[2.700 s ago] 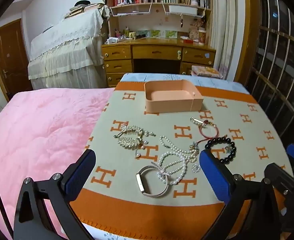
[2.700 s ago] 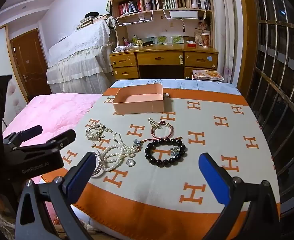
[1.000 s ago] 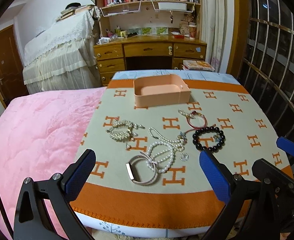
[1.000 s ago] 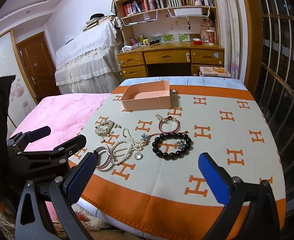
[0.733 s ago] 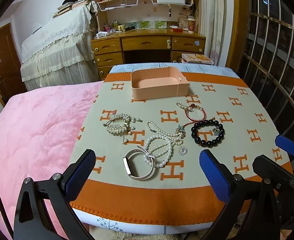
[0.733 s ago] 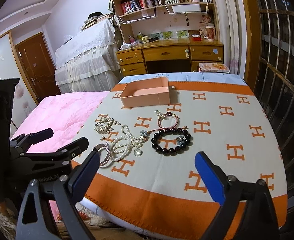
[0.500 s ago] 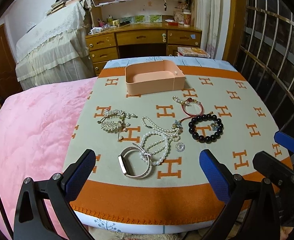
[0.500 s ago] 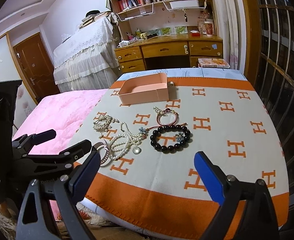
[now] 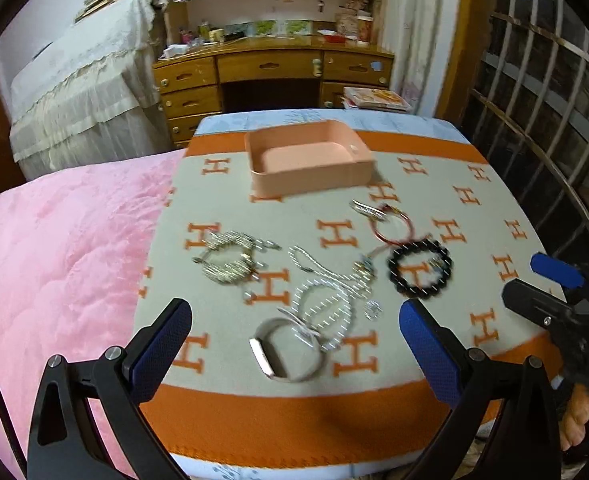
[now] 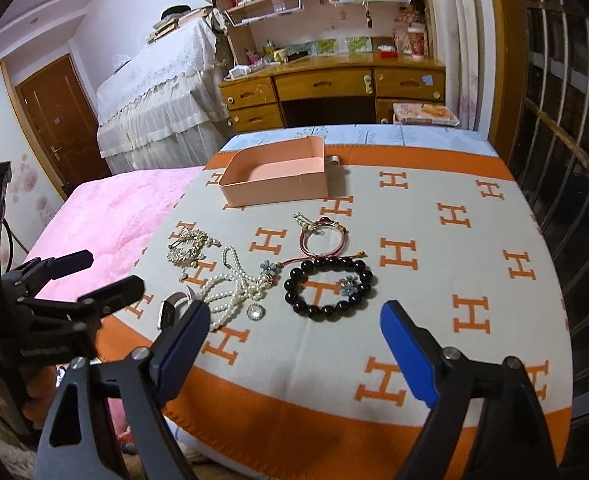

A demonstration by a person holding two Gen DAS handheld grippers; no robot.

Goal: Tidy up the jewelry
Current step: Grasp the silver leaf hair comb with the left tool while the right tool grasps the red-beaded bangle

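Observation:
Jewelry lies on an H-patterned blanket (image 9: pixel 474 248): a black bead bracelet (image 9: pixel 420 269) (image 10: pixel 328 288), a red cord bracelet (image 9: pixel 390 226) (image 10: pixel 322 238), a pearl necklace (image 9: pixel 326 296) (image 10: pixel 234 284), a silver chain cluster (image 9: pixel 226 258) (image 10: pixel 186 248) and a watch band (image 9: pixel 284 354) (image 10: pixel 170 312). A peach tray (image 9: pixel 308 160) (image 10: pixel 274 172) stands empty behind them. My left gripper (image 9: pixel 294 340) is open above the watch band. My right gripper (image 10: pixel 294 332) is open, just short of the black bracelet.
A pink quilt (image 9: pixel 54 260) covers the bed to the left. A wooden desk (image 9: pixel 270 76) with bookshelves stands behind. Window bars (image 9: pixel 554 120) run along the right. The right gripper shows at the right edge of the left wrist view (image 9: pixel 554 292).
Both grippers first drew back and rose, then moved forward toward the jewelry again. The left view is now blurred by motion. No jewelry has moved.

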